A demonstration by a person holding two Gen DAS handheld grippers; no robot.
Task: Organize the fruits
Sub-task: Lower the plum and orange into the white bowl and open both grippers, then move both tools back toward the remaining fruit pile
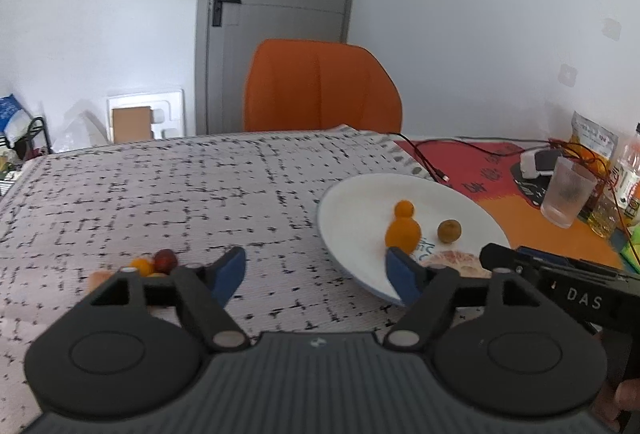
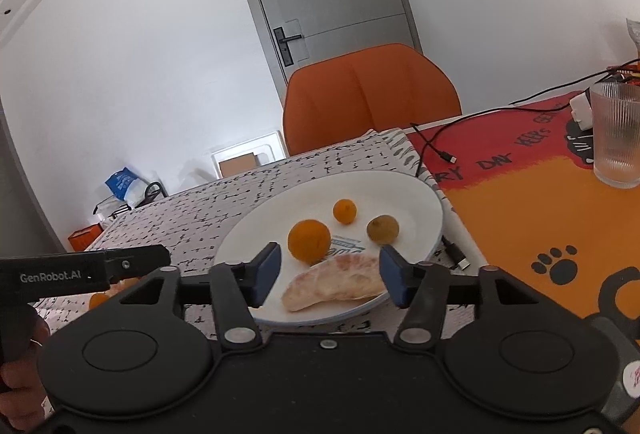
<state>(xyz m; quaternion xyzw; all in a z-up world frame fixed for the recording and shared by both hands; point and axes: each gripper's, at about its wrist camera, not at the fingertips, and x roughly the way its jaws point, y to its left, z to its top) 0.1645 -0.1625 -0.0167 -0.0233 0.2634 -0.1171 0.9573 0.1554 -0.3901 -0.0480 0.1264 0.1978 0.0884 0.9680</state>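
Beside the plate (image 2: pixel 424 194) holding sorted fruit, both claws, the left gripper (image 1: pixel 316 274) and right gripper (image 2: pixel 330 274), gape empty, apparently done releasing the grapefruit wedge (image 2: pixel 334 284).

both wrist views face the plate (image 1: pixel 348 202) closely.

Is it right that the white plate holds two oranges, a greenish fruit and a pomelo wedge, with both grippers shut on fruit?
Not quite. The plate holds the oranges, greenish fruit and wedge, but both wrist views show the left gripper and right gripper open, gripping nothing.
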